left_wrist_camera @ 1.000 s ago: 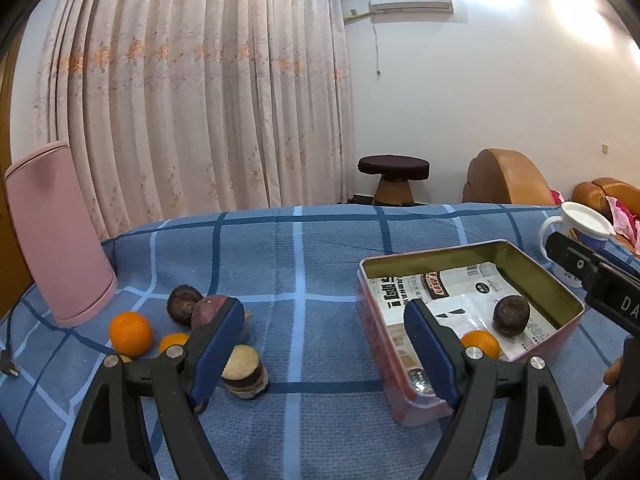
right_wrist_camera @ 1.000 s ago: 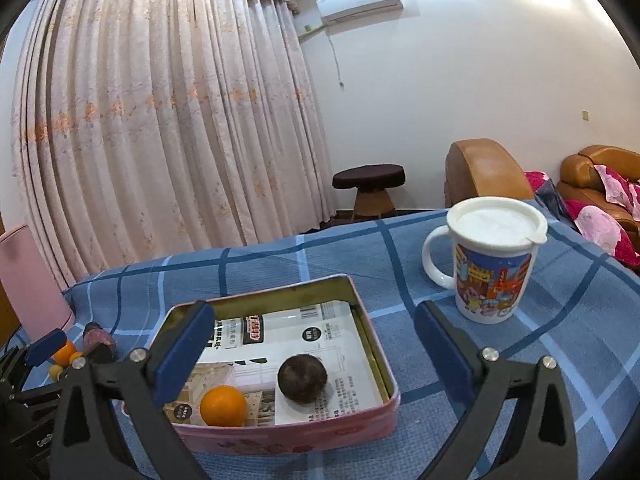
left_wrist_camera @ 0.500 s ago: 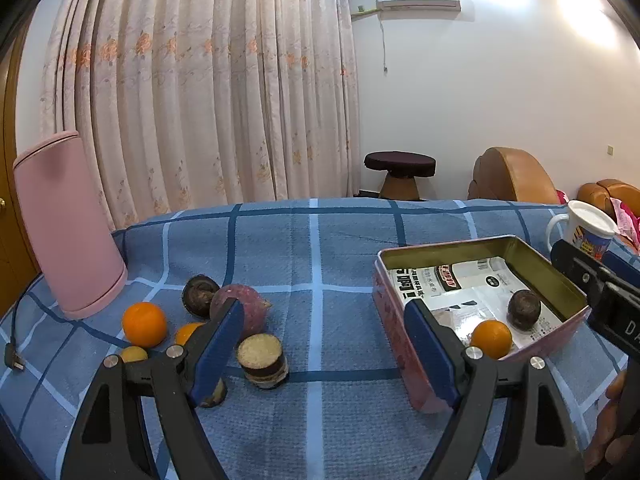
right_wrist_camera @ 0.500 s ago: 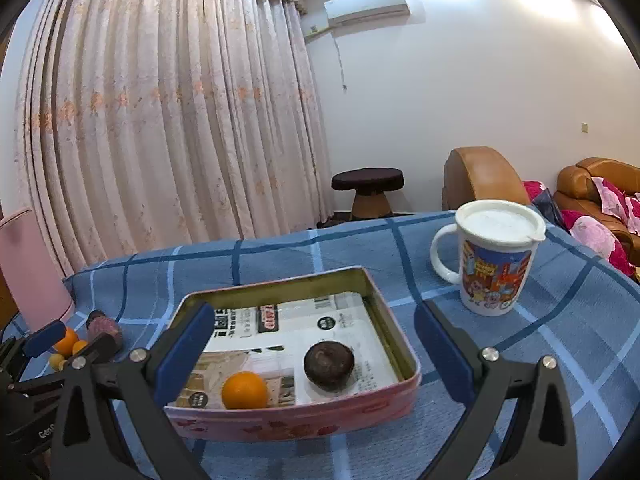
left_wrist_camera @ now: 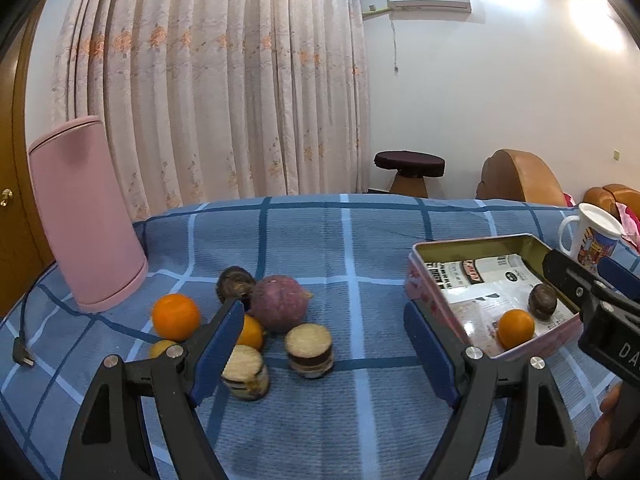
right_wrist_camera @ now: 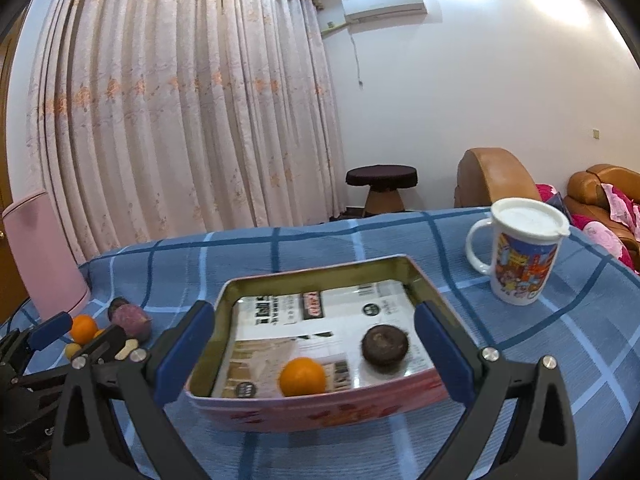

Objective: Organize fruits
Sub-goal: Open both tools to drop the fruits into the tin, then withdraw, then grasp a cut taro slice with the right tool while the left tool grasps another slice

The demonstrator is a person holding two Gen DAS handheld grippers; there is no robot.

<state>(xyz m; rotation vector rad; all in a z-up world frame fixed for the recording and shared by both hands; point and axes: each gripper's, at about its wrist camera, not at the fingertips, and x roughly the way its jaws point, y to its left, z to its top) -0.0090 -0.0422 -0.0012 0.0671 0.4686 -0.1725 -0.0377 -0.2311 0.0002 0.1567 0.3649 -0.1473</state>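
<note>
Left wrist: cut slice [left_wrist_camera: 310, 345] lies between open fingers [left_wrist_camera: 218, 344].

We hold the left gripper [left_wrist_camera: 324, 344] wide open above the blue checked counter [left_wrist_camera: 360, 240], its blue pads empty. At lower left of the frame lies a cluster of produce: an orange [left_wrist_camera: 175, 317], a smaller orange [left_wrist_camera: 249, 332] partly behind the left pad, a small yellow fruit [left_wrist_camera: 161, 348], a dark round fruit [left_wrist_camera: 235, 282], a purple round one [left_wrist_camera: 279, 303], and two cut stubs [left_wrist_camera: 309, 345] standing on end. A pink bin [left_wrist_camera: 86, 216] stands at far left. At right, a pink tin [left_wrist_camera: 428, 280] holds an orange [left_wrist_camera: 516, 328] and a dark fruit [left_wrist_camera: 542, 303] on printed paper. The right gripper [left_wrist_camera: 592, 292] crosses the tin's right edge; a mug [left_wrist_camera: 588, 236] sits behind.
</note>
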